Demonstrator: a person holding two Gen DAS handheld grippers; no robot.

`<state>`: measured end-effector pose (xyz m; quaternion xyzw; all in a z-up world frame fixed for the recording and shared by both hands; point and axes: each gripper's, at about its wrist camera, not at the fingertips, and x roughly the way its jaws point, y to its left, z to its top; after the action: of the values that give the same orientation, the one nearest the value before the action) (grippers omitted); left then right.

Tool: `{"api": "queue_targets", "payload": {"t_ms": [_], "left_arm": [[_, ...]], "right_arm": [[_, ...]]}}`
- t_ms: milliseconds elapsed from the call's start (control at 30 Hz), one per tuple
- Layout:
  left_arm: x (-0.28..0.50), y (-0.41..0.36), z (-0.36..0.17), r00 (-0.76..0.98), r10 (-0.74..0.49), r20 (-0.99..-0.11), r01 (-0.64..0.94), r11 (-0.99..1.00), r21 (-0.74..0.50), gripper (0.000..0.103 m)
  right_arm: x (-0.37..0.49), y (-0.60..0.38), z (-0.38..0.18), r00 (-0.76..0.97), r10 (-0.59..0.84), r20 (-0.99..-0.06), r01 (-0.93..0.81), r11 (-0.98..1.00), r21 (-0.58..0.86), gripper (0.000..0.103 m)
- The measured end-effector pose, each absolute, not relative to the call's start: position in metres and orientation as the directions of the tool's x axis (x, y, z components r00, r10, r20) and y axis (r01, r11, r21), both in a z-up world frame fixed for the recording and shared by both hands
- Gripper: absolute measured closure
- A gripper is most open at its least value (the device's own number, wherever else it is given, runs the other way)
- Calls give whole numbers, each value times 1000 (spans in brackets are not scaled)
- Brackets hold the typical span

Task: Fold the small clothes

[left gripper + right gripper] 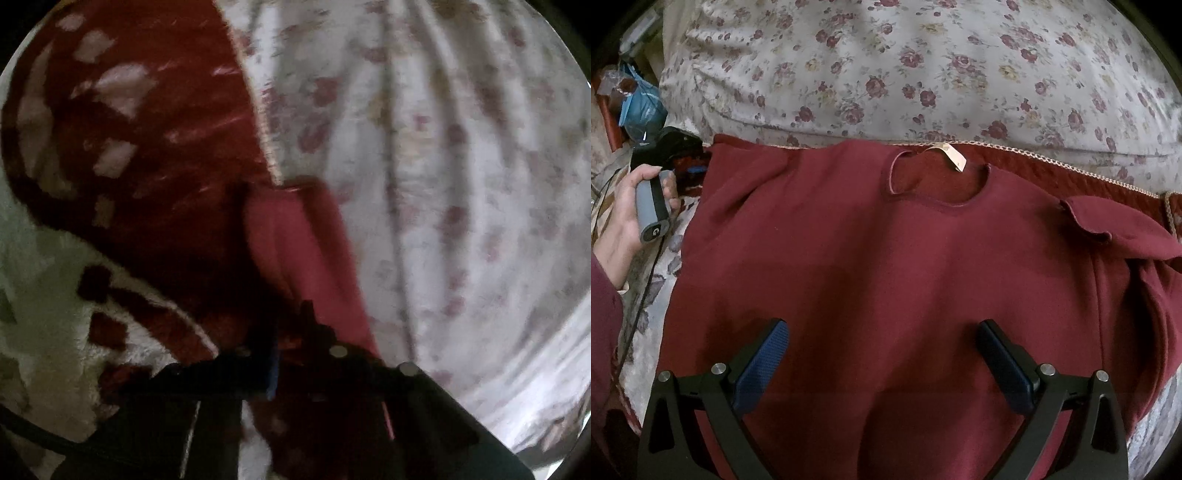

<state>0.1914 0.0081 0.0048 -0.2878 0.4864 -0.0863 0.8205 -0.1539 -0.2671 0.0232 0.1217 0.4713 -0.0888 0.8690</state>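
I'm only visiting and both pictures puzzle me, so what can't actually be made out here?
- Left wrist view: motion blur and shadow hide whether the left gripper is shut on the pinkish-red strip of fabric.
- Right wrist view: the dark red knit sweater has its hem hidden behind the open right gripper and cut by the bottom edge.
- Small cream neck label: print too small.

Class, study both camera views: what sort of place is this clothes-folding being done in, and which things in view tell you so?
Most likely a bedroom, with the folding done on a bed. A floral bedsheet lies rumpled behind the maroon top, a plush red-and-white blanket sits beneath, and household clutter is piled at the side.
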Motion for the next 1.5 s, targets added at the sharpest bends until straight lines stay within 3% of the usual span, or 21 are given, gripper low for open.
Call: {"api": "queue_targets", "payload": {"t_ms": [300,500,733,933,1033,1167,1267,1400,1500], "left_arm": [[136,-28,104,519,-632,-576,226,751,-620,99],[75,-62,149,425,-741,-520,412,670,-618,99],[-3,-146,147,253,-783,-569,577,594,-561,99],[-75,-217,84,75,-743,-665,635,550,-543,99],[-110,-244,53,41,-671,-740,688,556,-467,99],[-135,-248,50,35,-621,-783,737,546,-399,86],[-139,-219,71,102,-599,-794,736,582,-345,53],[-132,-169,92,265,-580,-771,707,660,-253,43],[-115,-131,89,455,-452,-768,595,795,-115,38]], "right_arm": [[-167,-280,38,566,-9,-824,298,935,194,0],[-191,-296,64,611,-52,-790,336,920,200,0],[-224,-338,79,613,-162,-773,427,891,152,0],[-260,-400,88,594,-248,-765,563,808,174,0],[-277,-432,93,576,-308,-757,634,753,175,0],[-288,-471,86,519,-341,-784,695,702,155,0],[-287,-491,77,530,-301,-793,698,686,207,0],[-272,-500,70,571,-217,-792,666,686,292,0],[-251,-496,60,600,-128,-789,624,692,362,0]]}}
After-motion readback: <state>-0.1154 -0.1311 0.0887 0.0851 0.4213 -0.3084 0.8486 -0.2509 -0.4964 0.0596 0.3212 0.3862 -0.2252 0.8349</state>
